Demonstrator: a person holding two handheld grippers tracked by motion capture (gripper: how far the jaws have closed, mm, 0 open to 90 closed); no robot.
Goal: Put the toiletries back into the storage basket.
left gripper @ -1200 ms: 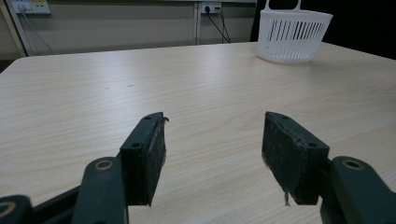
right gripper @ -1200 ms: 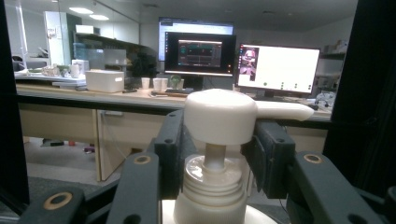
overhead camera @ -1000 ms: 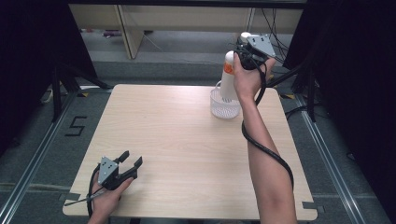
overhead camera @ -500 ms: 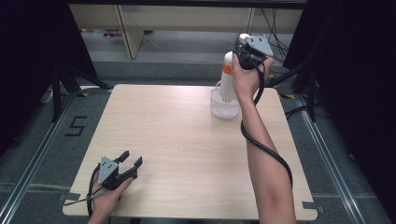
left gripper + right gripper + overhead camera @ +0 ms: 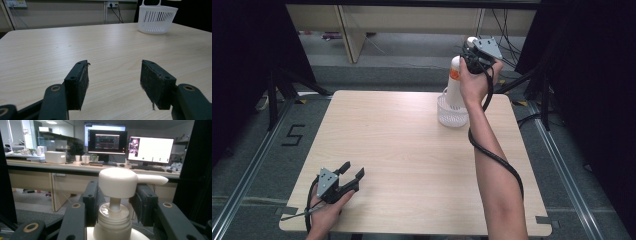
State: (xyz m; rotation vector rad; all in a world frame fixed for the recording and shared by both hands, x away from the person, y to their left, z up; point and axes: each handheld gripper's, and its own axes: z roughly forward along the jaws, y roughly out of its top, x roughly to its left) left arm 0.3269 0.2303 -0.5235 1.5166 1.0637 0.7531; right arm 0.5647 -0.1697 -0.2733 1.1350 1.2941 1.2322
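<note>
Up at the table's (image 5: 412, 150) far right corner, right gripper (image 5: 116, 202) clamped around the neck of a white pump bottle (image 5: 455, 85), bottle standing upright in a small white basket (image 5: 452, 116). Near the front left corner, left gripper (image 5: 113, 82) resting low, jaws spread, nothing between.

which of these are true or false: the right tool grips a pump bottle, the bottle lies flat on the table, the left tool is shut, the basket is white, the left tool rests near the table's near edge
1. The right tool grips a pump bottle. True: its jaws close on the bottle's neck.
2. The bottle lies flat on the table. False: it is upright, its base in the basket.
3. The left tool is shut. False: its jaws stand apart with nothing between them.
4. The basket is white. True.
5. The left tool rests near the table's near edge. True.
</note>
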